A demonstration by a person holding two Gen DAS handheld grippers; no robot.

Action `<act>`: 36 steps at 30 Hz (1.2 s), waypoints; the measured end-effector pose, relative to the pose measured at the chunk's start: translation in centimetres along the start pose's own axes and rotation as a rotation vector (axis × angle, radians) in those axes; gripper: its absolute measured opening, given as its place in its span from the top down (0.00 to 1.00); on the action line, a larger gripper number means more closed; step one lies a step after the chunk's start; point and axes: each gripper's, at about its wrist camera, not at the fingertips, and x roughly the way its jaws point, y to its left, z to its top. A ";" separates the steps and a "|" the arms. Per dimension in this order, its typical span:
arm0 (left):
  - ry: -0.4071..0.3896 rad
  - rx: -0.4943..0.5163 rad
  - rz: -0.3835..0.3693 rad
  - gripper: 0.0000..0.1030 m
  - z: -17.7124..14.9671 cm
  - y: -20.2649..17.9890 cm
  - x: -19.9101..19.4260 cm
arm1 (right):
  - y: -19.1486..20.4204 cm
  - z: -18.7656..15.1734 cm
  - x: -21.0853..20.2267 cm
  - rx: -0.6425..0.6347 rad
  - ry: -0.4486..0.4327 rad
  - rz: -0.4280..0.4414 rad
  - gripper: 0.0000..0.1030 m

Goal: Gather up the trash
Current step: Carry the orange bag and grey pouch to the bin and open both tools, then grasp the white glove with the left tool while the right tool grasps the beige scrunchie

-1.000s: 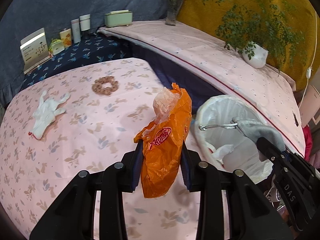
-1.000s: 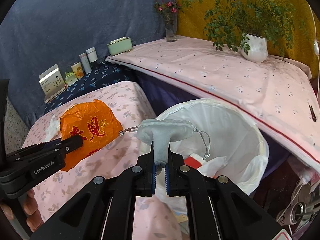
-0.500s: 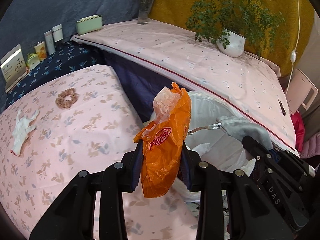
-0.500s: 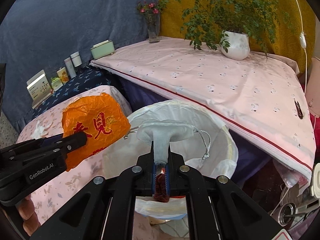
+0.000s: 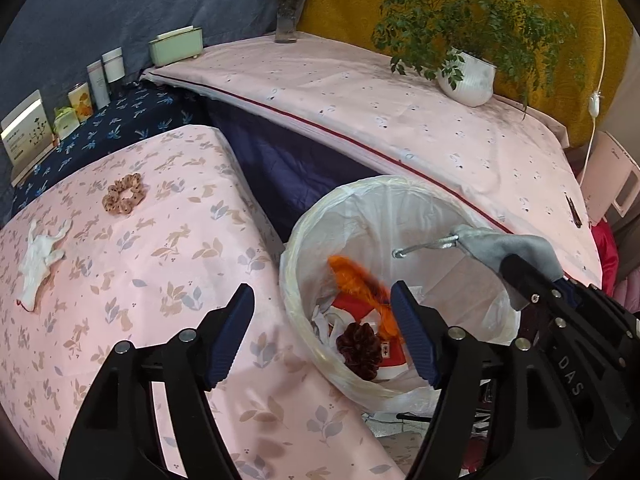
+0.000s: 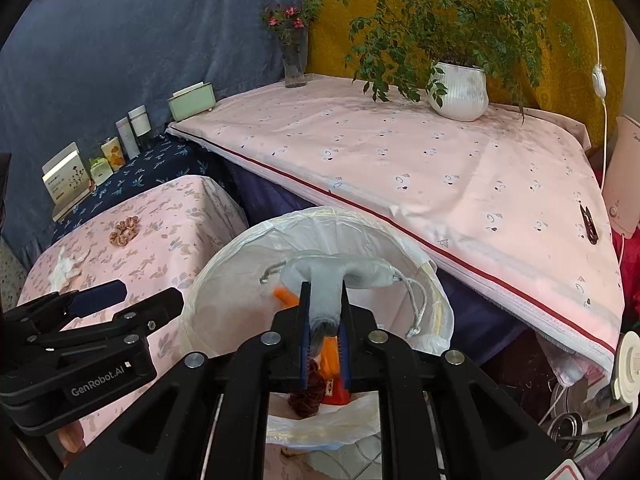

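Note:
My left gripper (image 5: 320, 292) hangs over the near rim of the white-lined trash bin (image 5: 384, 182), its jaws opening wide with nothing between them. The orange plastic bag (image 5: 356, 280), blurred, is dropping inside the bin onto a pine cone (image 5: 360, 344) and red wrappers. Over the bin, my right gripper (image 6: 324, 292) has a grey drawstring pouch (image 6: 332, 272) between its pads; its jaws are opening and the cloth still touches both. A crumpled white tissue (image 5: 38, 256) and a brown scrunchie (image 5: 124, 198) lie on the pink floral table (image 5: 160, 272).
Behind the bin a larger pink-covered table (image 5: 400, 120) carries a potted plant (image 5: 468, 80), a flower vase (image 5: 286, 20), a green box (image 5: 176, 46) and a black clip (image 5: 572, 212). Bottles and cartons (image 5: 96, 84) stand on a dark blue cloth at the left.
The left jaws spread and let go of the orange bag, which now falls into the bin. Both grippers have shifted over the bin. The right jaws have parted slightly around the pouch.

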 end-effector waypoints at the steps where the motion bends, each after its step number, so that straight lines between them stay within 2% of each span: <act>1: 0.000 -0.003 0.004 0.33 0.0 0.2 0.0 | 0.1 0.1 0.0 0.000 -0.002 0.000 0.75; 3: 0.001 -0.009 0.009 0.33 -0.1 0.6 0.0 | 0.3 0.2 -0.1 0.000 -0.013 0.002 0.67; 8: 0.006 -0.031 0.026 0.33 -0.2 1.6 0.0 | 0.9 0.5 -0.4 -0.003 -0.028 0.004 0.61; 13: 0.008 -0.043 0.034 0.33 -0.6 2.4 -0.2 | 1.4 0.6 -0.8 -0.010 -0.033 0.005 0.60; 16: 0.007 -0.053 0.039 0.33 -0.8 3.0 -0.3 | 1.7 0.6 -0.9 -0.016 -0.036 0.004 0.55; 26: -0.005 -0.082 0.054 0.33 -1.2 5.1 -1.3 | 3.8 0.4 -1.4 -0.047 -0.038 0.016 0.54; 30: -0.010 -0.095 0.064 0.33 -1.4 6.3 -1.7 | 4.8 0.4 -1.6 -0.061 -0.042 0.019 0.48; 36: -0.012 -0.129 0.078 0.33 -1.8 8.5 -2.2 | 6.6 0.3 -1.6 -0.084 -0.040 0.031 0.45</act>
